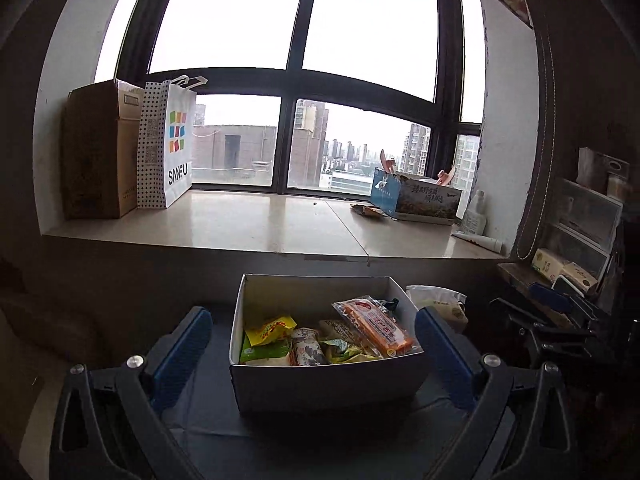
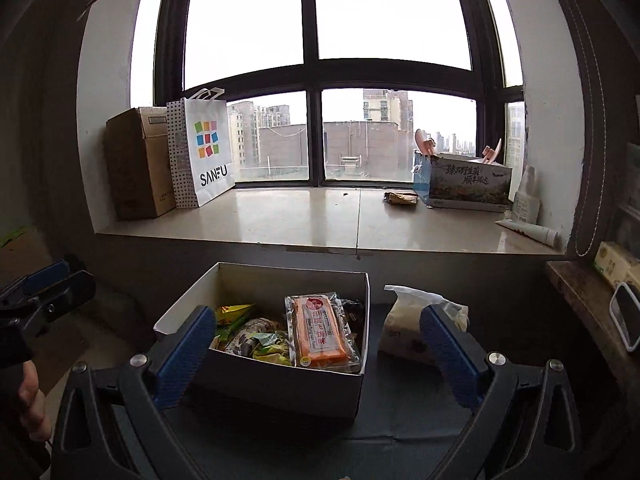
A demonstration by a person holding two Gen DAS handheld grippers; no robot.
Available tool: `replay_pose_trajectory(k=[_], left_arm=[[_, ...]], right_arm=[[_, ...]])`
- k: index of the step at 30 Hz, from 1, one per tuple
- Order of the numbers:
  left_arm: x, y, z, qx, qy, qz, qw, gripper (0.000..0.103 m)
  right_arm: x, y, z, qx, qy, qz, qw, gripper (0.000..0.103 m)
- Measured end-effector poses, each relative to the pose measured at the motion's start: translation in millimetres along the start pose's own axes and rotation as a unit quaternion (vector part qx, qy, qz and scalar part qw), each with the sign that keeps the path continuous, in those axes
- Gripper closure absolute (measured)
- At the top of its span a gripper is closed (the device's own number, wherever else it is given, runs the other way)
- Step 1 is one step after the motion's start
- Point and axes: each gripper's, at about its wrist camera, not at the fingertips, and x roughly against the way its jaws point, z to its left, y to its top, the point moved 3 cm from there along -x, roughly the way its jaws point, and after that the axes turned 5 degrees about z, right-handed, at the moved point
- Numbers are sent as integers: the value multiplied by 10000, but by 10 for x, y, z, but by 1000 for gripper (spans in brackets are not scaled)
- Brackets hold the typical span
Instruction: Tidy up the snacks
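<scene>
Our left gripper (image 1: 314, 350) and right gripper (image 2: 316, 344) both gape wide, holding nothing. Ahead of them sits the open white box (image 1: 320, 384) full of snack packets, an orange pack (image 2: 320, 332) on top. Beyond, on the windowsill (image 1: 248, 224), a bag reads "SANFU" (image 1: 174, 144).

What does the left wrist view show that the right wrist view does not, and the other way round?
Only the left wrist view: the right gripper at its right edge, and clear plastic drawers.

Only the right wrist view: the left gripper at its left edge, and part of a hand below it.

Both: the open white cardboard box of snacks, with an orange flat packet on top; the white soft tissue pack; the white SANFU paper bag. Both grippers are open and empty.
</scene>
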Motion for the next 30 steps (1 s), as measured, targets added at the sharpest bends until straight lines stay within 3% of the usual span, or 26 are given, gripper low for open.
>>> replay_pose_trajectory(k=[4, 8, 13, 15, 30], left_arm=[[276, -135, -129, -238, 52, 99, 9997, 0], [461, -315, -264, -450, 38, 243, 9987, 0], [554, -480, -310, -197, -382, 545, 9976, 0], [568, -506, -316, -166, -322, 549, 9978, 0], [568, -547, -343, -311, -313, 691, 9966, 0]], right_arm=[[250, -179, 11, 4, -184, 47, 9998, 0], [507, -358, -8, -279, -17, 123, 9995, 0], [763, -537, 109, -162, 174, 144, 9996, 0], [838, -568, 151, -134, 213, 122, 9996, 0], [871, -605, 207, -46, 38, 181, 9998, 0]])
